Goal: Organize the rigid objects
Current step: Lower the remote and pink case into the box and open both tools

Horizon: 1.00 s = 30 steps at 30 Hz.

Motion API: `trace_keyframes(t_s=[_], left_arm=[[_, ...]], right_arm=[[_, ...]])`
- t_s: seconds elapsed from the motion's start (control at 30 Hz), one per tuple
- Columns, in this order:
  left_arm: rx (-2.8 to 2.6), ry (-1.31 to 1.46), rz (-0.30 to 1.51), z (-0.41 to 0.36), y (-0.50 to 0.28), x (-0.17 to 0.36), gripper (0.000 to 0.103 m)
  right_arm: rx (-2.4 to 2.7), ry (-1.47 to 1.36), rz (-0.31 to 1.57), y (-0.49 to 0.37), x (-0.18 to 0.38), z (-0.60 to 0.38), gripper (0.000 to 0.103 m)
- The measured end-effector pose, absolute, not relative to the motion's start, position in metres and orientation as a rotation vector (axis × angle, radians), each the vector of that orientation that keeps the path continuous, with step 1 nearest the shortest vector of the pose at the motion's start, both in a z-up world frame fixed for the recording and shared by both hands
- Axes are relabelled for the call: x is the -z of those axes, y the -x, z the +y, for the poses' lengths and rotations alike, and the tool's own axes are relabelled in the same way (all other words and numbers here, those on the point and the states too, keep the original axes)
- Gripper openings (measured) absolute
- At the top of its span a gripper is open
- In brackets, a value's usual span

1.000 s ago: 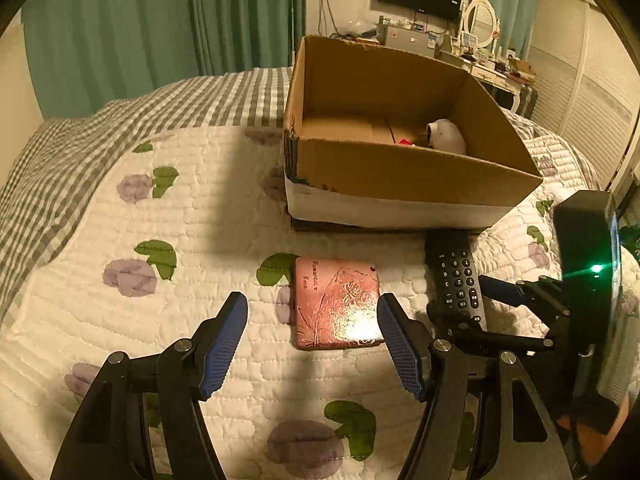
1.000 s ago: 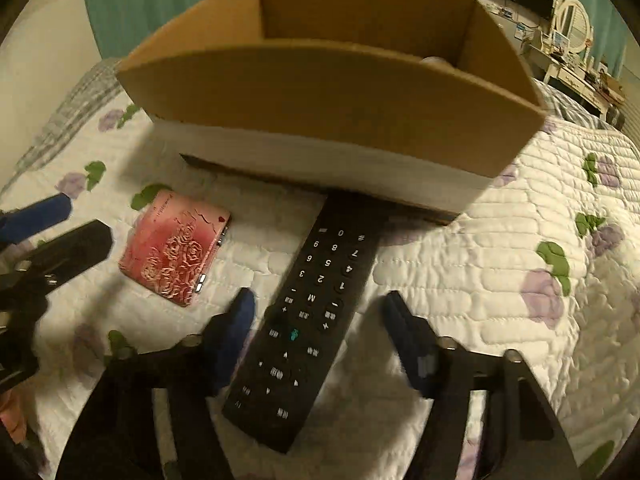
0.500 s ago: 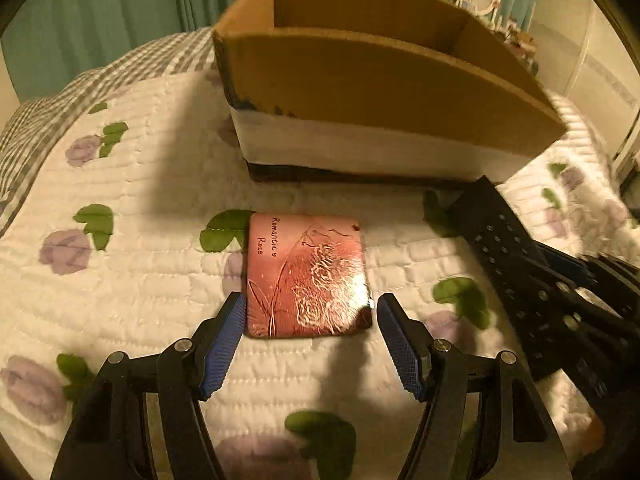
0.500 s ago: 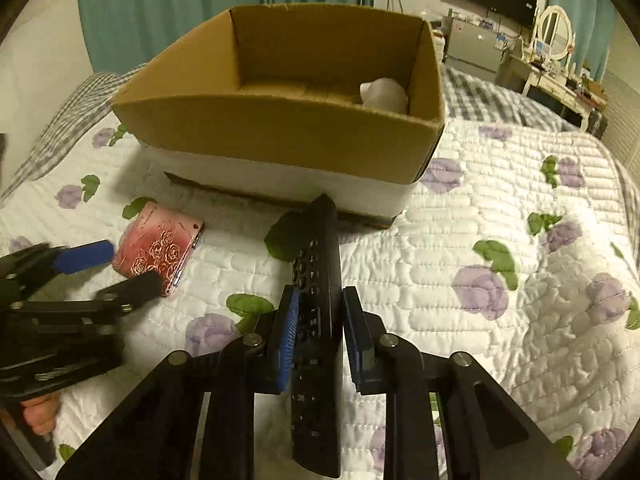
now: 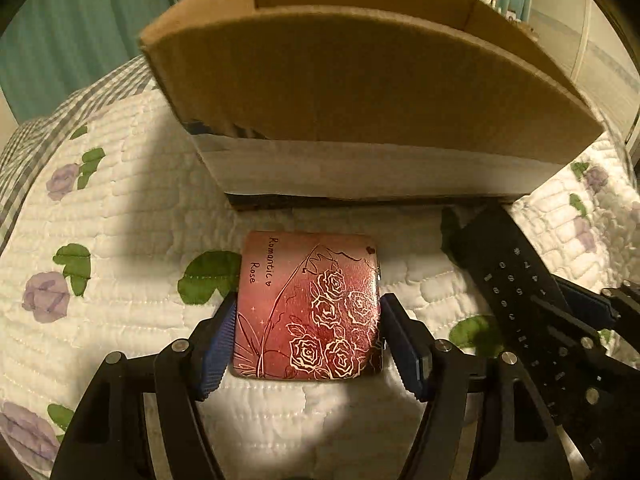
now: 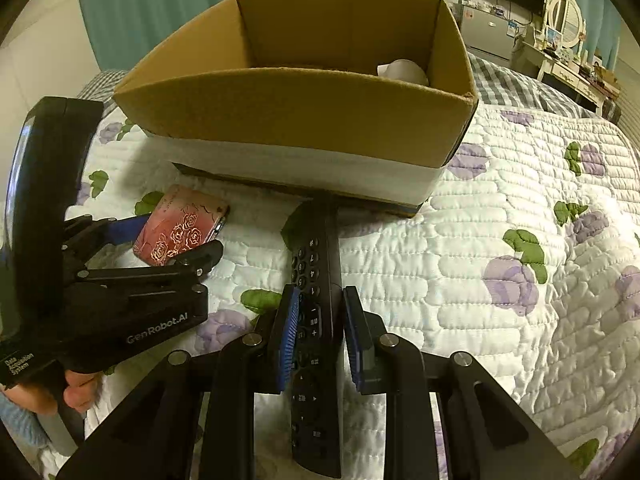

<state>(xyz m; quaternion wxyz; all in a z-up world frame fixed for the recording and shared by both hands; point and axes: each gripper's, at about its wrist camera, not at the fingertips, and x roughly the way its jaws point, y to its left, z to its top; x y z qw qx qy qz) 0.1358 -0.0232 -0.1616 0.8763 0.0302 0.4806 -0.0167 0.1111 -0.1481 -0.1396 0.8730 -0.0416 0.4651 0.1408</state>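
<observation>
The left wrist view sits low and close over the quilt, facing the cardboard box. The right wrist view looks from higher and to the right, into the box. Both share the box, quilt, pink tin and remote.

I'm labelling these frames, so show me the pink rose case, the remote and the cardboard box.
pink rose case (image 5: 308,308), left wrist view, middle of its lid.
remote (image 6: 318,264), right wrist view, number keys.
cardboard box (image 6: 296,108), right wrist view, front wall.
</observation>
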Motion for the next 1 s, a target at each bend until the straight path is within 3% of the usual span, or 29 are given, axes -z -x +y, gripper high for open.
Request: trace_keyframes(t_s=[0.53, 1.0], left_arm=[[0.084, 0.019, 0.831, -0.016, -0.044, 0.069, 0.070], [0.107, -0.040, 0.659, -0.036, -0.099, -0.036, 0.070]], right_arm=[[-0.310, 0.083, 0.871, -0.061, 0.082, -0.155, 0.022], [-0.346, 0.076, 0.639, -0.086, -0.042, -0.171, 0.022]])
